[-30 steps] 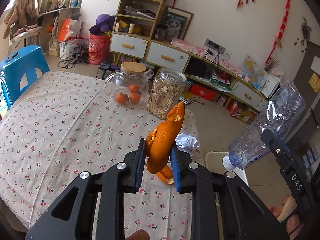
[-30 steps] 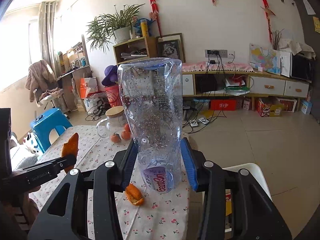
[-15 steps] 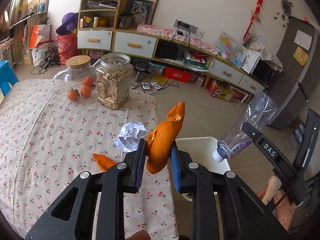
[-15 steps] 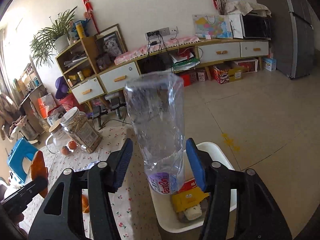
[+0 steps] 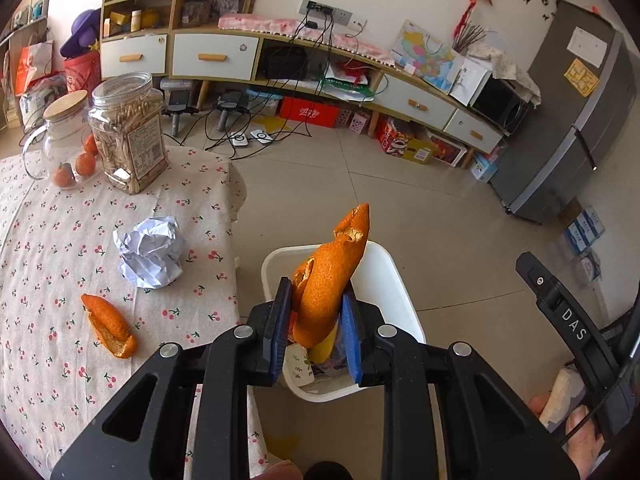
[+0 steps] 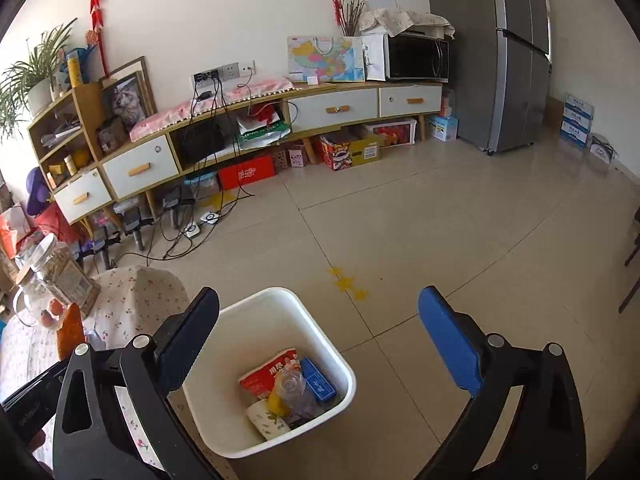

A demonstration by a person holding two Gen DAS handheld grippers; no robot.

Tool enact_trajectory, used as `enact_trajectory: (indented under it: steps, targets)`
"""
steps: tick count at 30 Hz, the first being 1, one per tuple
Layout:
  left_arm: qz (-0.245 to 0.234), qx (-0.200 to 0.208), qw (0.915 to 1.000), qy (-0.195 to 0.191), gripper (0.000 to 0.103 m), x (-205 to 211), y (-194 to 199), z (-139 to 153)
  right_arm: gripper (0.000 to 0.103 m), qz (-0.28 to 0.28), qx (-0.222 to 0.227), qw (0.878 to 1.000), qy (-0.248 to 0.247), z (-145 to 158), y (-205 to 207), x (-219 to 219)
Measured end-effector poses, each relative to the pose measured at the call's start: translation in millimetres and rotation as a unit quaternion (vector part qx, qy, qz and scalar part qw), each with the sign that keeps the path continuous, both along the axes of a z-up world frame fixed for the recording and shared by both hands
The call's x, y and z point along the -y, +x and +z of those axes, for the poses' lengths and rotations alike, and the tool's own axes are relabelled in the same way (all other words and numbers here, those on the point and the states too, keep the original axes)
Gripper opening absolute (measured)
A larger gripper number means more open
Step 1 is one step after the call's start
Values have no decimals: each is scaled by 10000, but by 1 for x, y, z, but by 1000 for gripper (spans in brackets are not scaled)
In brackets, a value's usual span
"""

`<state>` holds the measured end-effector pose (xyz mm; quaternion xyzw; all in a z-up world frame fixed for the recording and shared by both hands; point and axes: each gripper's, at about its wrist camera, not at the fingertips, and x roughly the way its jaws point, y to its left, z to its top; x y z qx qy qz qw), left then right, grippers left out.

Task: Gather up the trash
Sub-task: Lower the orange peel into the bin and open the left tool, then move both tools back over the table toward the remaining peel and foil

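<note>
My left gripper [image 5: 316, 292] is shut on a curled orange peel [image 5: 328, 276] and holds it over the white trash bin [image 5: 384, 272] on the floor beside the table. My right gripper [image 6: 320, 300] hangs above the same bin [image 6: 320, 336]. Its jaws are opening wide, with nothing between them. A clear plastic bottle [image 6: 294, 390] lies inside the bin among wrappers and a paper cup. On the cherry-print tablecloth [image 5: 48, 240] rest a crumpled paper ball [image 5: 150, 252] and another piece of orange peel [image 5: 108, 326].
A jar of seeds [image 5: 128, 136] and a glass teapot with small oranges [image 5: 64, 144] stand at the table's far edge. Cables [image 6: 192, 236] trail on the tiled floor before a long low cabinet [image 6: 240, 148]. A grey fridge [image 6: 500, 60] stands at the right.
Both grippers swung from over the table to over the bin. The right jaws spread and let go of the plastic bottle, which now lies in the bin. The left keeps its peel.
</note>
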<state>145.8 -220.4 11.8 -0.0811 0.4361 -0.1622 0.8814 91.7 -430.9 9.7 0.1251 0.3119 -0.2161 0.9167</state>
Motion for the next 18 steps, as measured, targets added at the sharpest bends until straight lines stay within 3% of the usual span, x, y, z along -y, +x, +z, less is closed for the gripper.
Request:
enact_trajectory:
  steps: [11, 13, 15, 18]
  targets:
    - [-192, -255, 9995, 32, 27, 38, 9, -37, 96, -258, -239, 9988, -335, -3, -14, 10]
    - [-232, -330, 9991, 95, 33, 43, 14, -43, 96, -301, -226, 9987, -355, -3, -15, 11]
    - [-112, -268, 9994, 213, 53, 44, 15, -44, 96, -335, -170, 9985, -394, -2, -18, 9]
    - [-26, -160, 9993, 324, 61, 42, 13, -42, 96, -381, -62, 9977, -556, 1, -20, 1]
